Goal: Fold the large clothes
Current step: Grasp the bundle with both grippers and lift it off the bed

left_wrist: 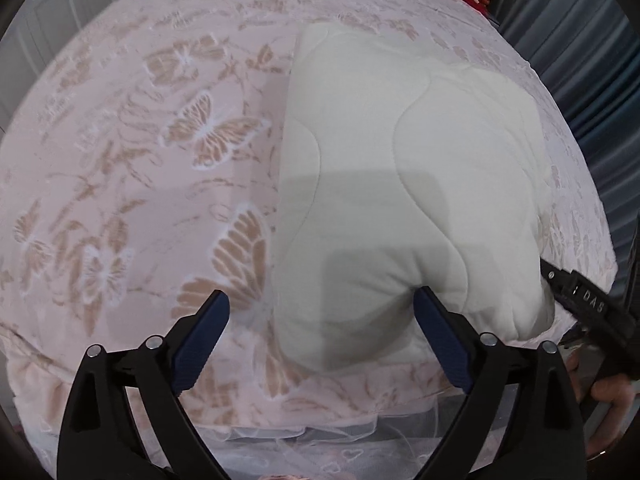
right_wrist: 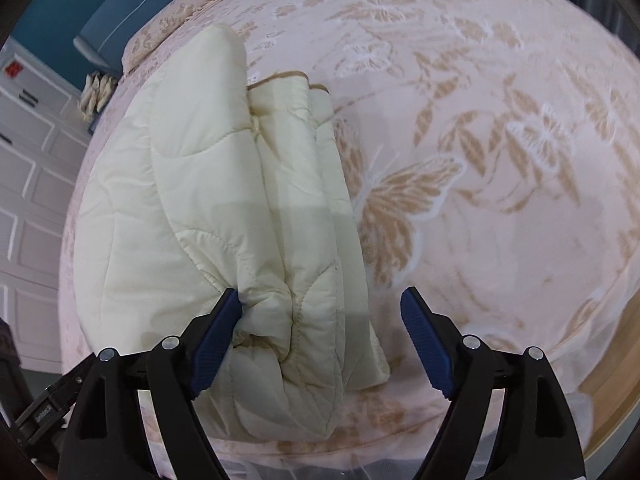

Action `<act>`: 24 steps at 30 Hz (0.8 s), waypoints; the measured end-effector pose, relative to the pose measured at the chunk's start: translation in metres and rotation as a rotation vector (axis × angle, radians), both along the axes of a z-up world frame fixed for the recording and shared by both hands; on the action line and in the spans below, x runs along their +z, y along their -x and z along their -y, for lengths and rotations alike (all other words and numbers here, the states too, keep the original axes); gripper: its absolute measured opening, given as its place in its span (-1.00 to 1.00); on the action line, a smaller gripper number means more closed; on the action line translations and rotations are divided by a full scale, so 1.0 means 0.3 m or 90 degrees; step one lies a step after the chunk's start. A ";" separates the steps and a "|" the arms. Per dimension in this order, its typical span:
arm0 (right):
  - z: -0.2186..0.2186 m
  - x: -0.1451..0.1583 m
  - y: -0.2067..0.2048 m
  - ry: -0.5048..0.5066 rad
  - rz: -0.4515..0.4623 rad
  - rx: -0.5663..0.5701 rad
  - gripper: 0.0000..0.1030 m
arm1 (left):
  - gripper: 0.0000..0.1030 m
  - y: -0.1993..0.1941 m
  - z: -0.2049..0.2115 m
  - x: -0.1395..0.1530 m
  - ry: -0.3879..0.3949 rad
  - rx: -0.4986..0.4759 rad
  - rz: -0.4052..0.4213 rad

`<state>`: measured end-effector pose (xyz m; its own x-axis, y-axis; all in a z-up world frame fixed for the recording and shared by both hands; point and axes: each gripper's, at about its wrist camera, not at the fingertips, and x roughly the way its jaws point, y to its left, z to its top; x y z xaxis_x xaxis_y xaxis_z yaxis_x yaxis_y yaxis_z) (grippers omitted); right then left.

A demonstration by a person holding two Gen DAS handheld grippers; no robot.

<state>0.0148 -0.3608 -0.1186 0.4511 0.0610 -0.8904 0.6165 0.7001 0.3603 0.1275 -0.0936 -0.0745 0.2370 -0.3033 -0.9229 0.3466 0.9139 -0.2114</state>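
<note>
At lower centre of both views, your left hand-held gripper (left_wrist: 322, 314) and right hand-held gripper (right_wrist: 322, 314) stand spread, gripping nothing, so the folded quilt (left_wrist: 384, 184) rests freely on the bed (left_wrist: 132, 168).

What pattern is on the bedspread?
Pale pink bedspread with tan butterflies and leaves; clearest in the right wrist view.

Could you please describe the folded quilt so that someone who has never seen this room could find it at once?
Look for the bed with the pink bedspread patterned with tan butterflies. Near its front edge lies the quilt, folded into a thick bundle. It is plain cream with wavy stitched lines, the only unpatterned thing on the bedspread.
</note>
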 end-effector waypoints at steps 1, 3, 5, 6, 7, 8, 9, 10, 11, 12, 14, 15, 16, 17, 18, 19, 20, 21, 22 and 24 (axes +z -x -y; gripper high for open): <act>0.005 -0.011 0.000 -0.013 0.007 -0.004 0.55 | 0.85 -0.008 0.001 -0.009 0.008 0.002 -0.007; 0.014 -0.035 0.001 -0.043 0.022 -0.010 0.55 | 0.89 -0.024 0.011 -0.030 0.027 0.004 -0.019; 0.023 -0.053 -0.001 -0.071 0.033 -0.017 0.55 | 0.91 -0.032 0.025 -0.047 0.033 0.004 -0.024; 0.027 -0.063 -0.002 -0.086 0.039 -0.020 0.54 | 0.91 -0.036 0.031 -0.054 0.037 0.002 -0.025; 0.030 -0.071 -0.004 -0.099 0.044 -0.021 0.53 | 0.91 -0.042 0.041 -0.065 0.042 0.000 -0.029; 0.031 -0.076 -0.006 -0.106 0.048 -0.021 0.50 | 0.91 -0.044 0.048 -0.071 0.047 -0.001 -0.033; 0.030 -0.077 -0.010 -0.113 0.054 -0.018 0.43 | 0.91 -0.049 0.052 -0.076 0.053 -0.002 -0.037; 0.027 -0.076 -0.015 -0.117 0.059 -0.016 0.36 | 0.91 -0.055 0.058 -0.083 0.059 -0.002 -0.044; 0.024 -0.071 -0.020 -0.114 0.060 -0.012 0.33 | 0.91 -0.060 0.063 -0.089 0.065 -0.003 -0.051; 0.020 -0.066 -0.027 -0.111 0.059 -0.007 0.24 | 0.91 -0.068 0.067 -0.095 0.069 -0.003 -0.056; 0.004 -0.043 -0.035 -0.108 0.062 0.005 0.05 | 0.91 -0.078 0.076 -0.099 0.069 -0.008 -0.061; -0.001 -0.030 -0.041 -0.101 0.062 0.014 -0.08 | 0.91 -0.080 0.078 -0.094 0.071 -0.011 -0.063; -0.010 -0.016 -0.056 -0.092 0.061 0.023 -0.21 | 0.88 -0.079 0.079 -0.088 0.073 -0.015 -0.063; -0.024 0.003 -0.063 -0.076 0.060 0.035 -0.26 | 0.79 -0.076 0.081 -0.078 0.071 -0.021 -0.060; -0.038 0.020 -0.069 -0.060 0.058 0.045 -0.34 | 0.73 -0.073 0.084 -0.067 0.070 -0.027 -0.056; -0.059 0.043 -0.076 -0.035 0.054 0.055 -0.40 | 0.62 -0.063 0.087 -0.050 0.068 -0.036 -0.050; -0.072 0.057 -0.081 -0.019 0.053 0.061 -0.42 | 0.50 -0.055 0.088 -0.032 0.066 -0.044 -0.043; -0.094 0.078 -0.087 0.004 0.049 0.069 -0.46 | 0.45 -0.049 0.088 -0.015 0.064 -0.051 -0.036; -0.111 0.098 -0.092 0.024 0.046 0.074 -0.48 | 0.35 -0.042 0.087 -0.002 0.062 -0.056 -0.029; -0.148 0.136 -0.097 0.056 0.045 0.080 -0.50 | 0.24 -0.032 0.086 0.036 0.063 -0.066 -0.015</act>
